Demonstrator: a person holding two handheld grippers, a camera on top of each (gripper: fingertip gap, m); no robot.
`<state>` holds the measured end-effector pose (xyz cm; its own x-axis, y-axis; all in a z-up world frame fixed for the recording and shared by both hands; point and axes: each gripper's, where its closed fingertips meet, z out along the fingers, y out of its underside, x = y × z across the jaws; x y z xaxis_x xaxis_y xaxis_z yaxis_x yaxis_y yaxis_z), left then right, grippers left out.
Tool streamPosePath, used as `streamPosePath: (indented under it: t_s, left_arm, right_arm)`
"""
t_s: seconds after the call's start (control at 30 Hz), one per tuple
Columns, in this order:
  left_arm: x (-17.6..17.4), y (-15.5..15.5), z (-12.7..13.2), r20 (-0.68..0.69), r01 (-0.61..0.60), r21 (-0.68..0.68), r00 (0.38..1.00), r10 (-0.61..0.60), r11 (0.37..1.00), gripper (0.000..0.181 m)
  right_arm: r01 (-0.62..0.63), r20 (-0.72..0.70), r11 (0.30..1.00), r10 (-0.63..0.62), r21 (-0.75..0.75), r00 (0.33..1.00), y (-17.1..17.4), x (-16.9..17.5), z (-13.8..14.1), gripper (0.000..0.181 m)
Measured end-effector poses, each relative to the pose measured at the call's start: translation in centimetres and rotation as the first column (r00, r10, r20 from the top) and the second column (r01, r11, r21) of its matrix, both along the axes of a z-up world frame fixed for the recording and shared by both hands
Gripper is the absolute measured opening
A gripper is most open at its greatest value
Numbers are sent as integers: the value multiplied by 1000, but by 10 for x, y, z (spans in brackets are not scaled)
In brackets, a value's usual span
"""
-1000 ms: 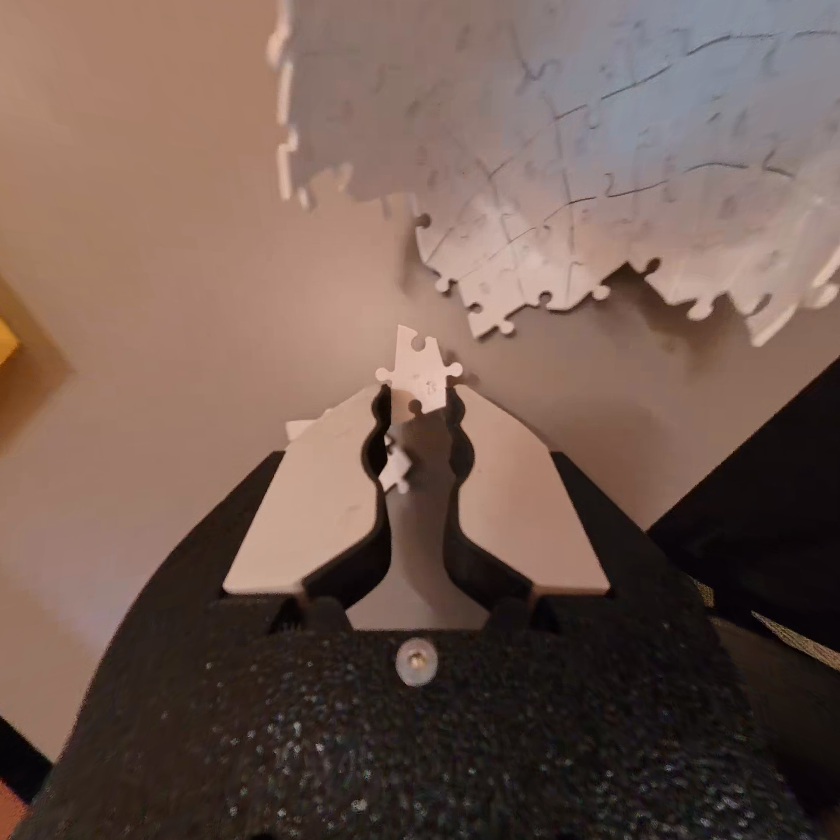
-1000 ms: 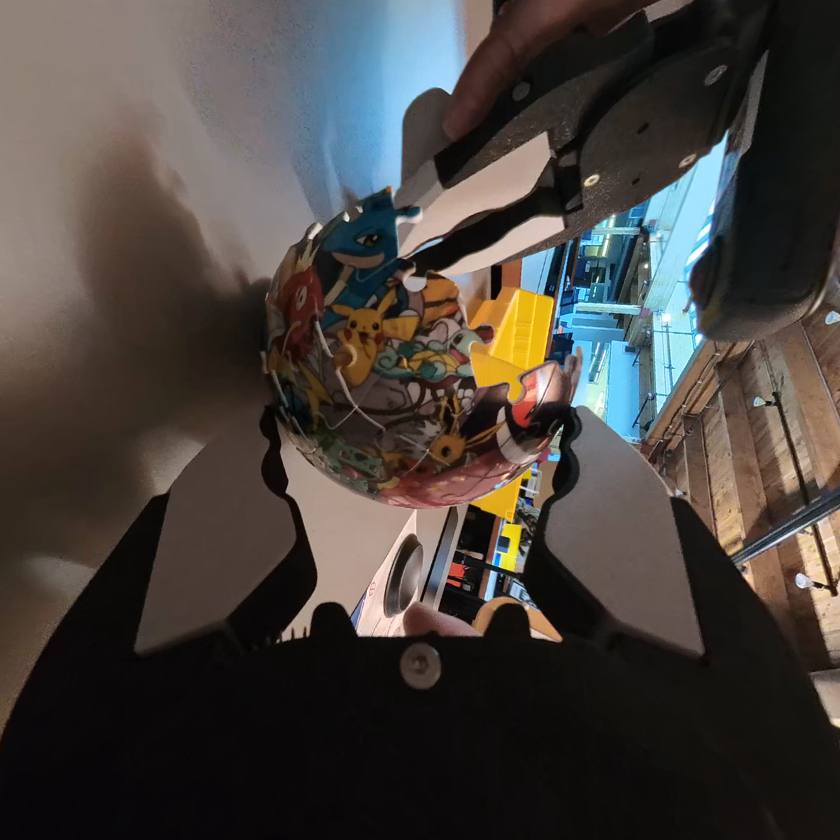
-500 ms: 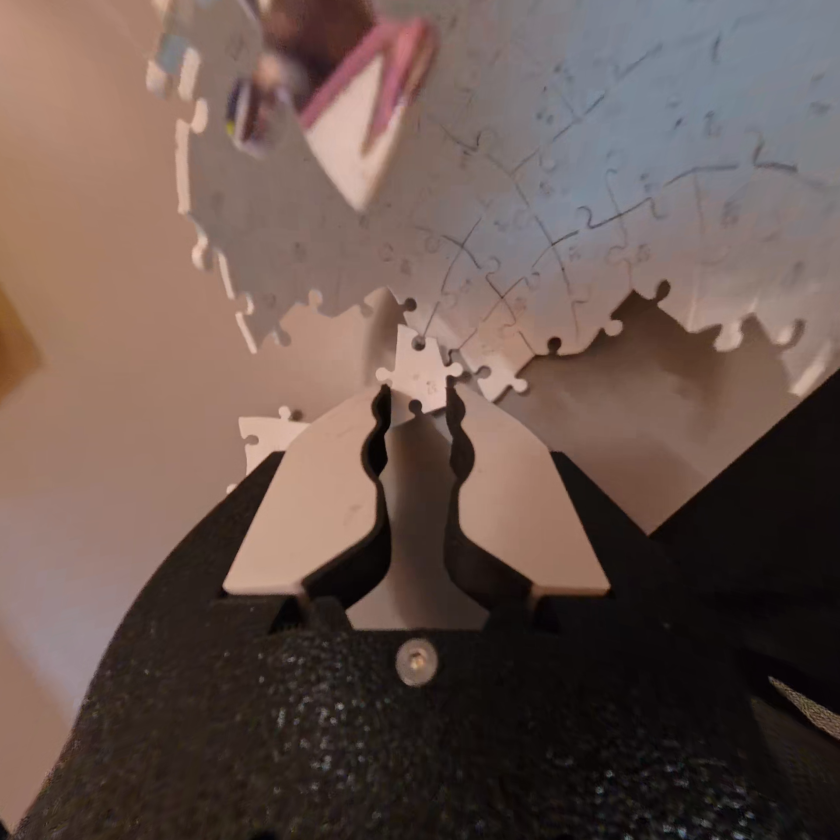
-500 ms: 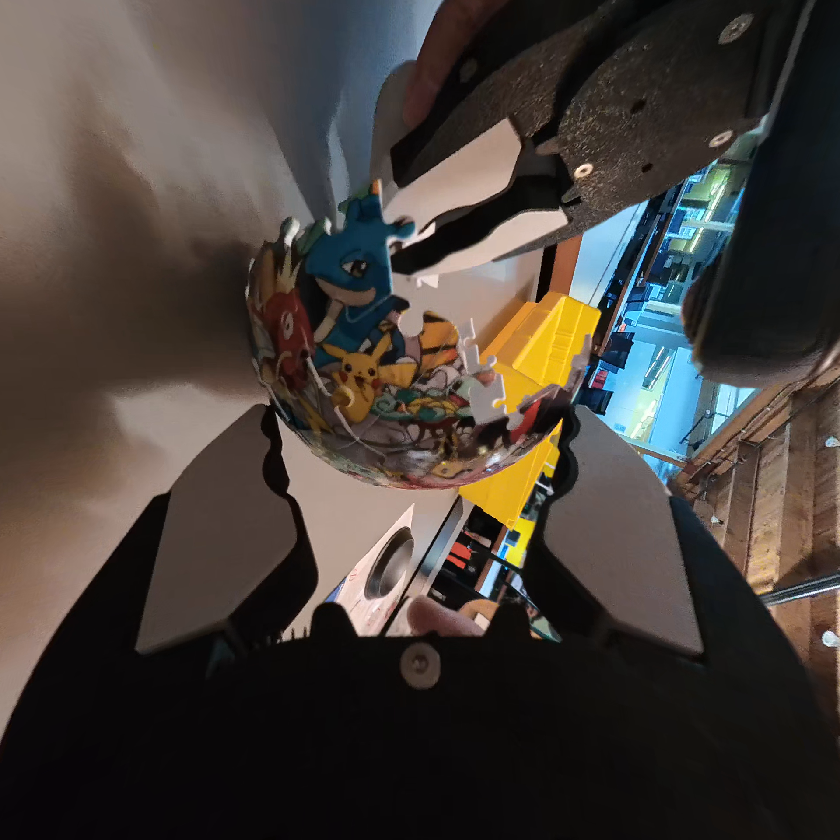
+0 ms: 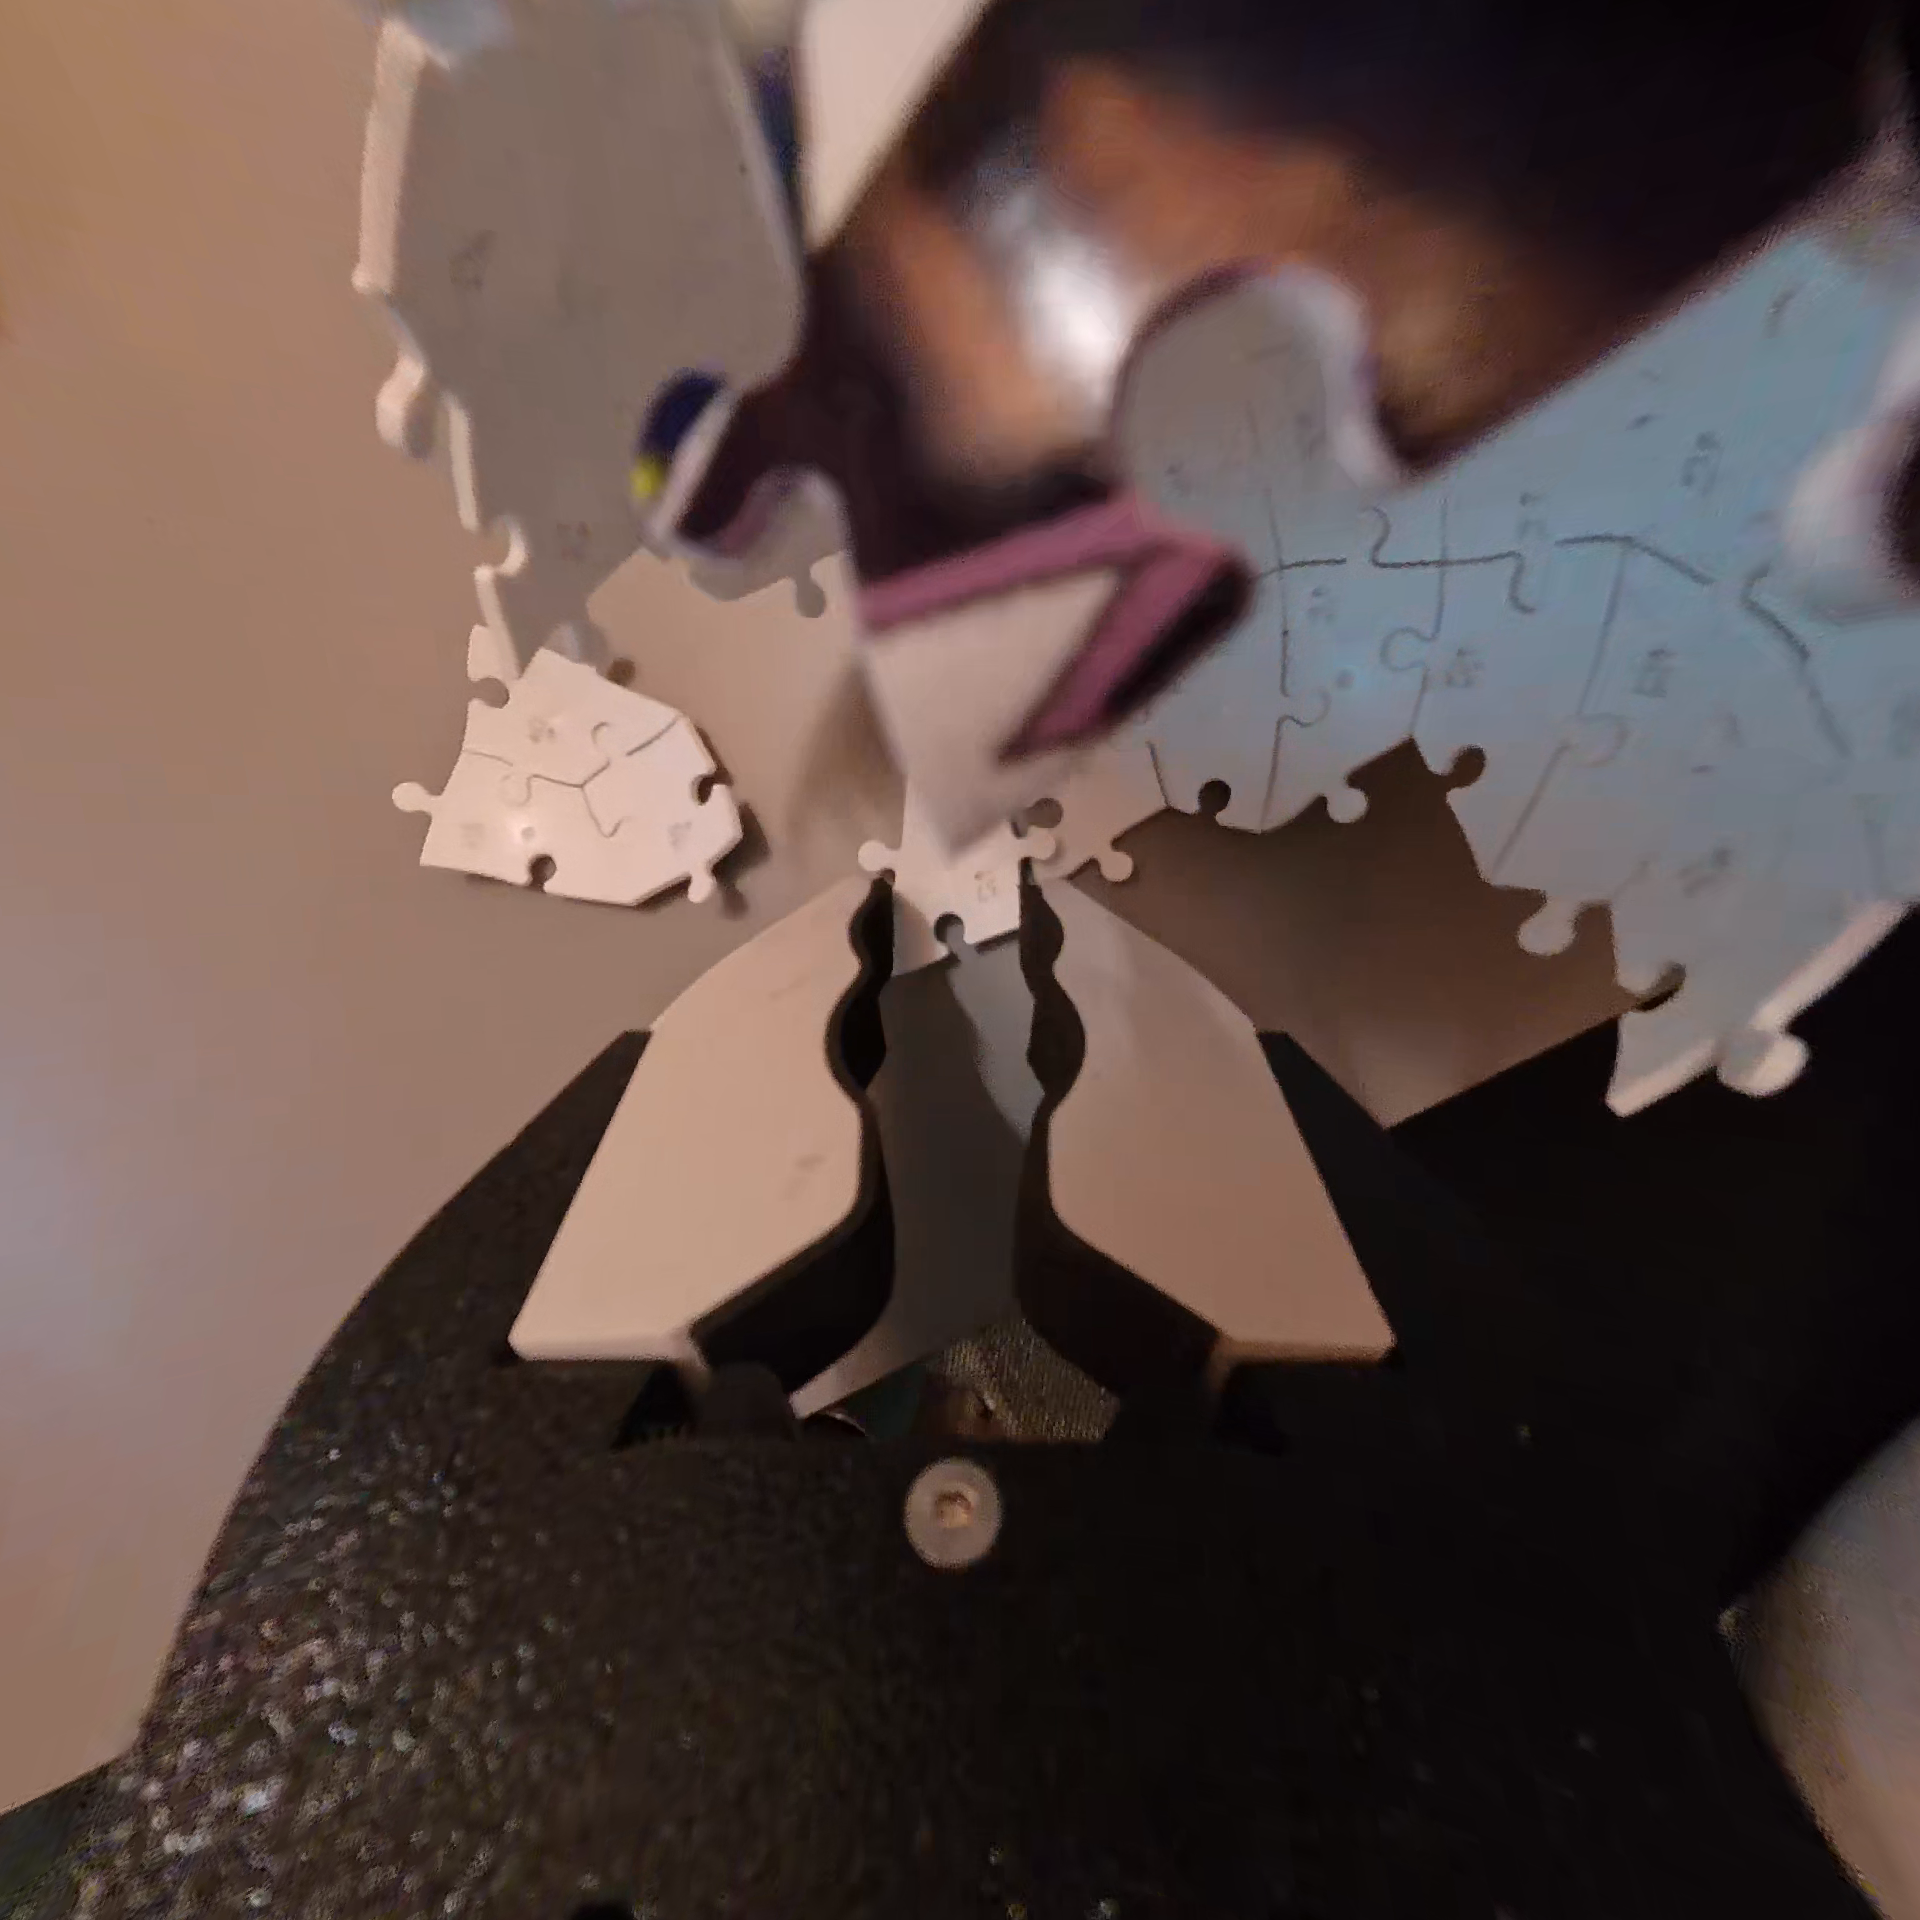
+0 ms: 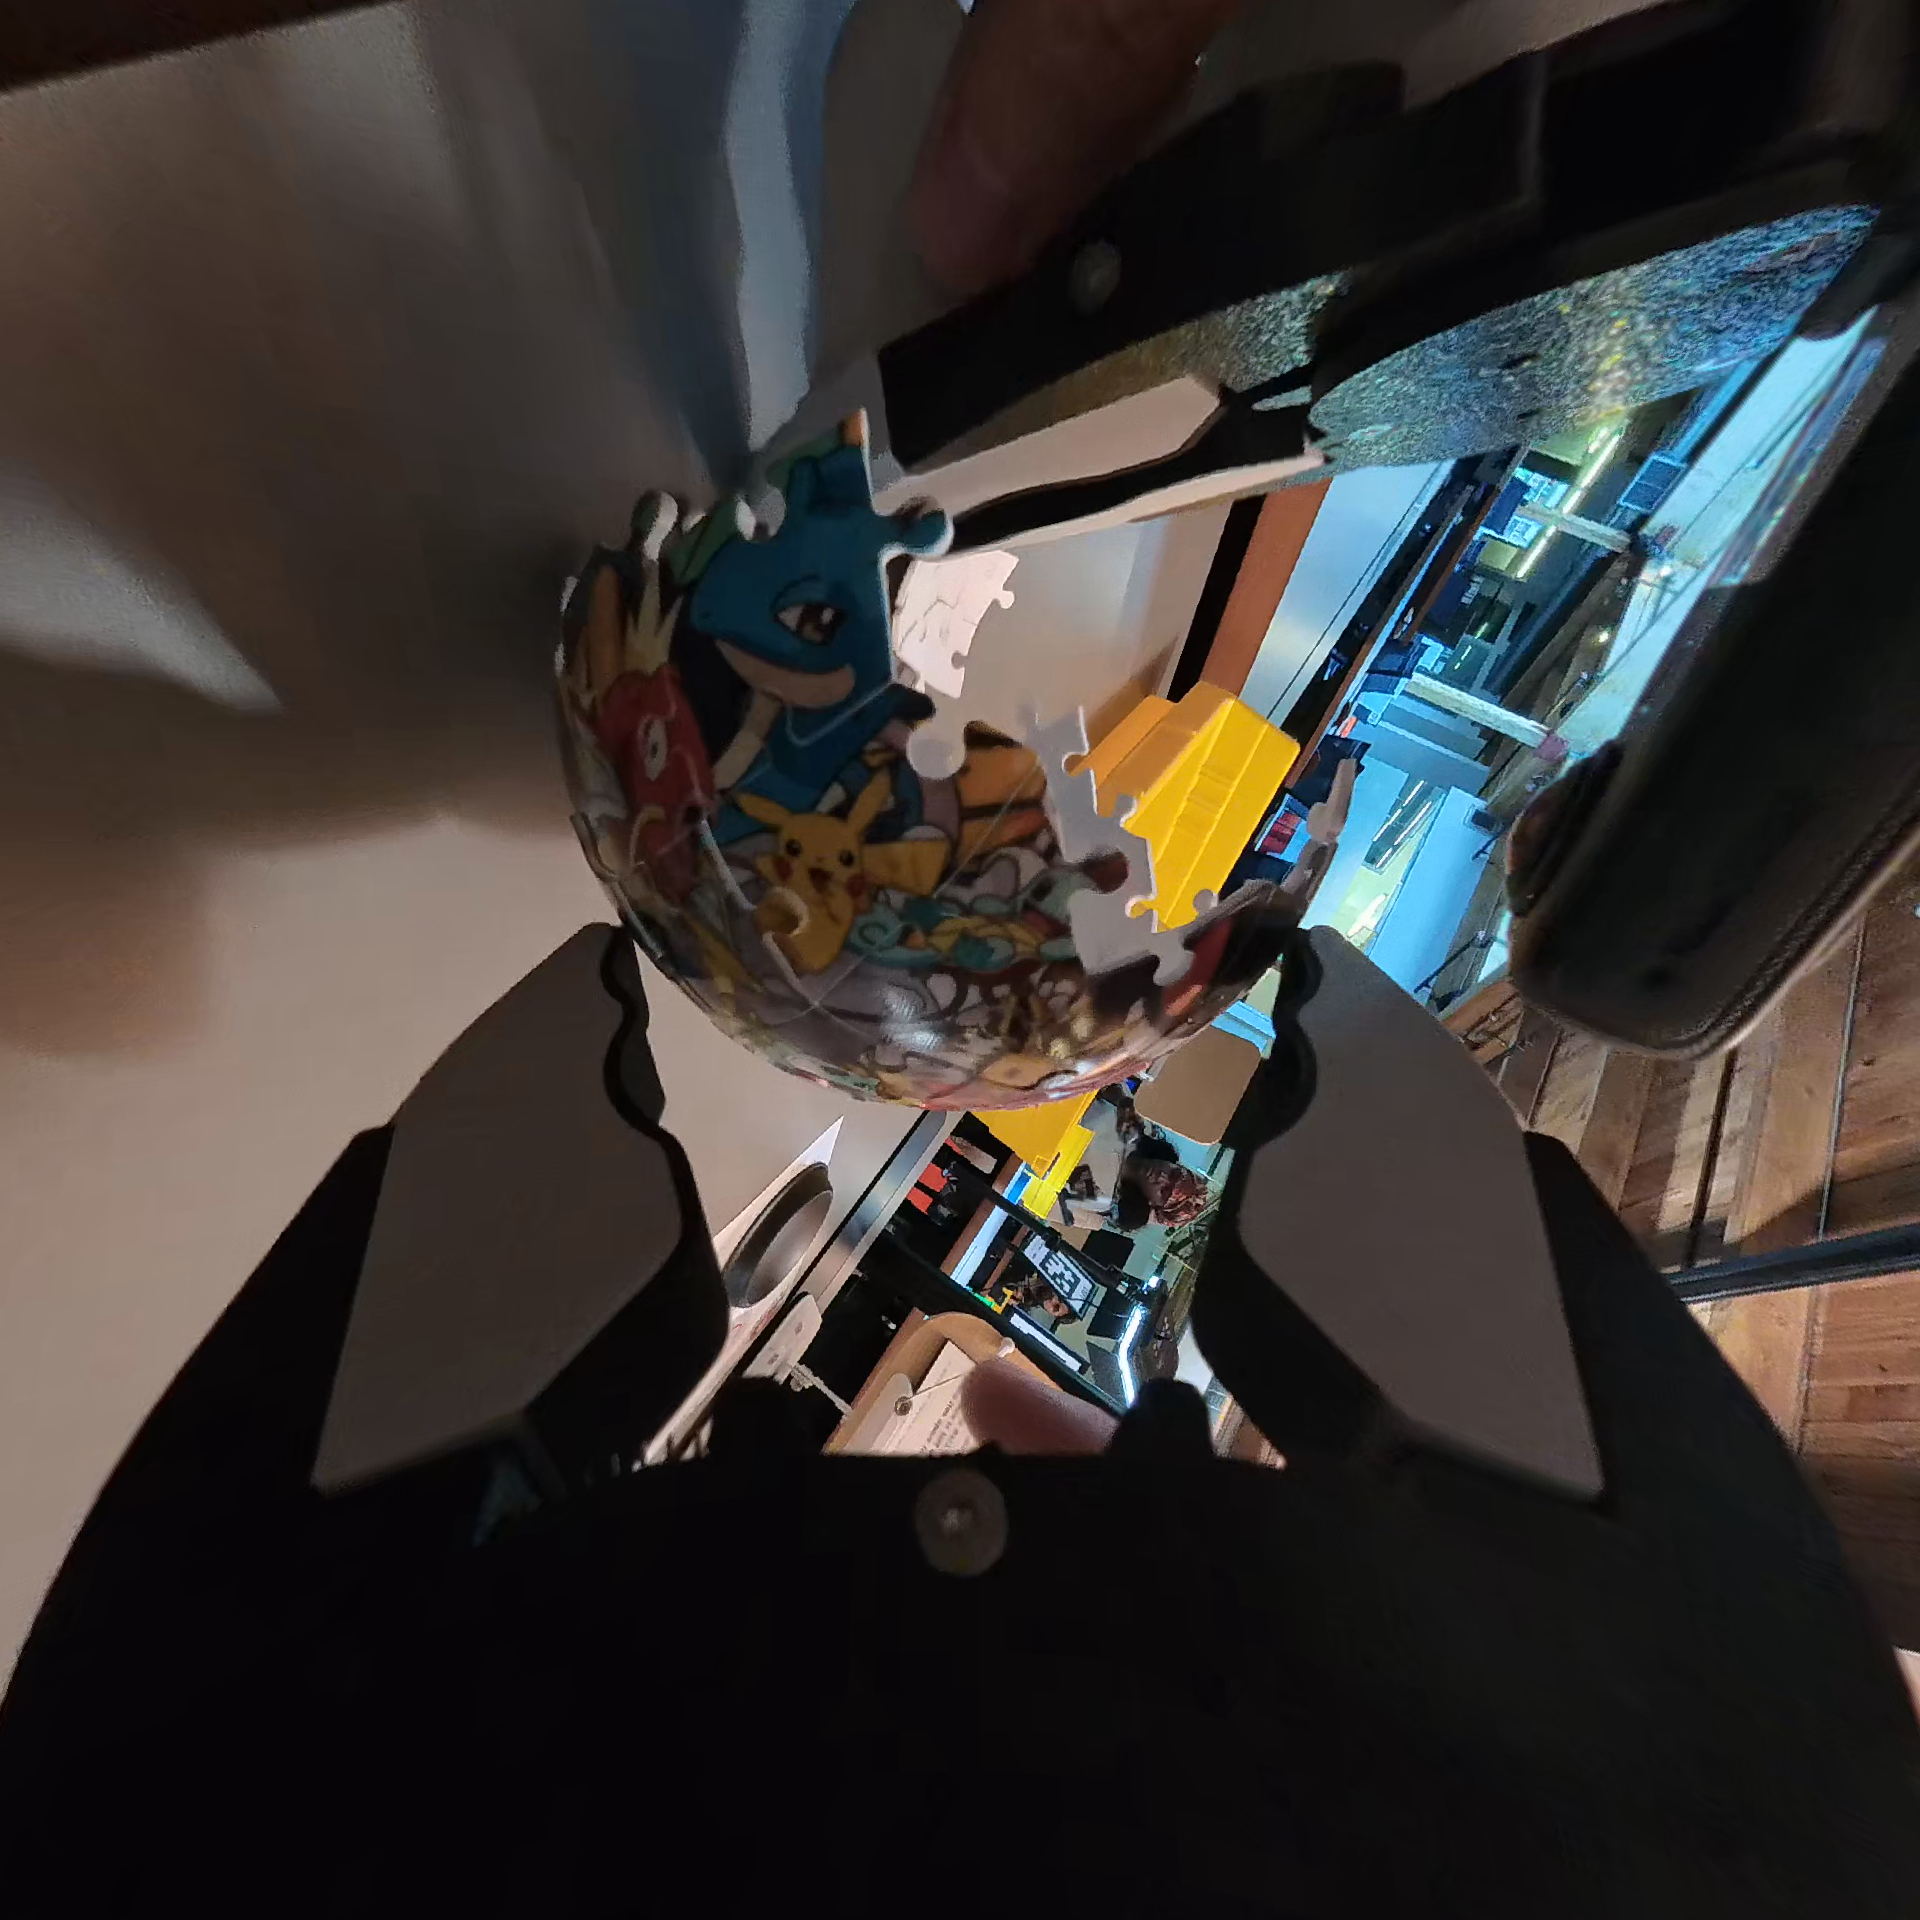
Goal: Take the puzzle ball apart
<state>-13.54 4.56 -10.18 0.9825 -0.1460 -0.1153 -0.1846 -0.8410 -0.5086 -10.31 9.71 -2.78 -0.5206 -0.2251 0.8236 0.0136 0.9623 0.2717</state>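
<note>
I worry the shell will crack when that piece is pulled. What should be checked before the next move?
1. Left gripper pinches the rim piece: ok.
2. Right gripper clamps the puzzle ball on both sides: ok.
3. Piece freed from its neighbours: cannot tell, view blurred.
4. Pull path away from the rim free of other things: ok.
5. Loose cluster of pieces lies apart on the table: ok.

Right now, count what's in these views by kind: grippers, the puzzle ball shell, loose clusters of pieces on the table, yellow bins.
Grippers: 2 (left gripper, right gripper)
Puzzle ball shell: 1
Loose piece cluster: 1
Yellow bin: 1
Total: 5
</note>
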Motion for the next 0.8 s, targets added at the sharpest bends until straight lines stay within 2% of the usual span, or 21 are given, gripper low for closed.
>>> streamPosePath:
  t_s: [0.23,0.37,0.47,0.57,0.67,0.8]
  left_arm:
    - [1,-1,-3,31,-7,2,999,7,1000,23]
    - [3,0,-4,140,-31,16,990,29,999,24]
    - [2,4,-2,216,-35,75,976,18,997,24]
    - [1,5,1,281,-45,121,960,10,992,36]
    - [-8,7,12,315,-100,208,949,30,973,45]
    - [-27,8,22,357,-230,317,928,109,920,45]
  right_arm:
    - [10,15,1000,-10,-2,1000,0,-1,1,115]
    - [12,30,1000,-13,25,999,-2,-3,2,114]
    - [14,38,999,-16,42,999,-3,-5,2,114]
    - [23,43,998,-25,55,999,-4,-7,3,114]
    - [23,45,997,-26,72,999,-5,-7,2,113]
    - [23,46,995,-27,95,999,-8,-7,3,113]
